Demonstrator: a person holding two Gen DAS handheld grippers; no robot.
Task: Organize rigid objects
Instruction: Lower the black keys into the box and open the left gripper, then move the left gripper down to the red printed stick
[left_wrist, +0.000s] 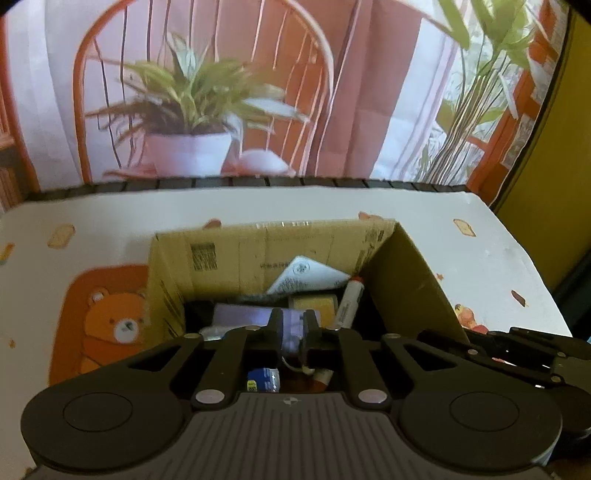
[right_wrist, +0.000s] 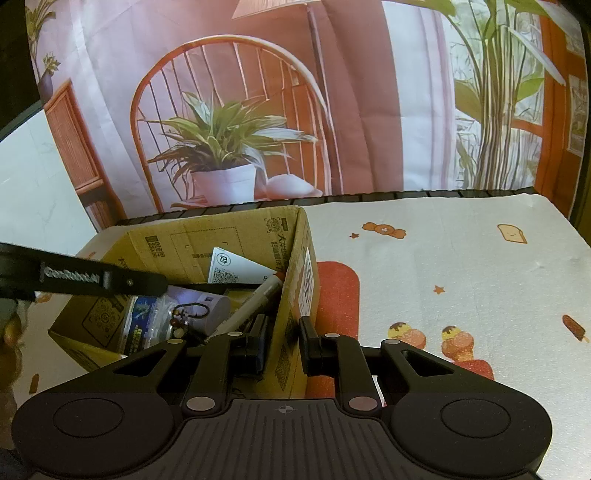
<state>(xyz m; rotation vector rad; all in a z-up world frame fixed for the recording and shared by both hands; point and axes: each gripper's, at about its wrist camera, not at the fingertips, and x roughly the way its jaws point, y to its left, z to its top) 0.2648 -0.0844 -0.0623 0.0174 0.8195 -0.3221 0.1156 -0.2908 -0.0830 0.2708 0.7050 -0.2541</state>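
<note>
A brown cardboard box (left_wrist: 236, 254) stands open on the table and also shows in the right wrist view (right_wrist: 243, 232). Inside lie a white marker (left_wrist: 349, 301), a white card (left_wrist: 310, 275), a yellow pad (left_wrist: 314, 304) and a blue-labelled packet (left_wrist: 262, 380). My left gripper (left_wrist: 294, 328) hangs over the box, shut on a lilac cylinder (left_wrist: 291, 328) with a dark cord; the cylinder also shows from the right (right_wrist: 212, 308). My right gripper (right_wrist: 284, 343) is shut on the box's right wall (right_wrist: 291, 314), one finger inside, one outside.
The table carries a white cloth (right_wrist: 461, 266) with bears, sweets and ice creams printed on it. A printed backdrop of a chair and potted plants (right_wrist: 221, 147) hangs behind the far edge. The left gripper's arm (right_wrist: 85, 278) crosses over the box.
</note>
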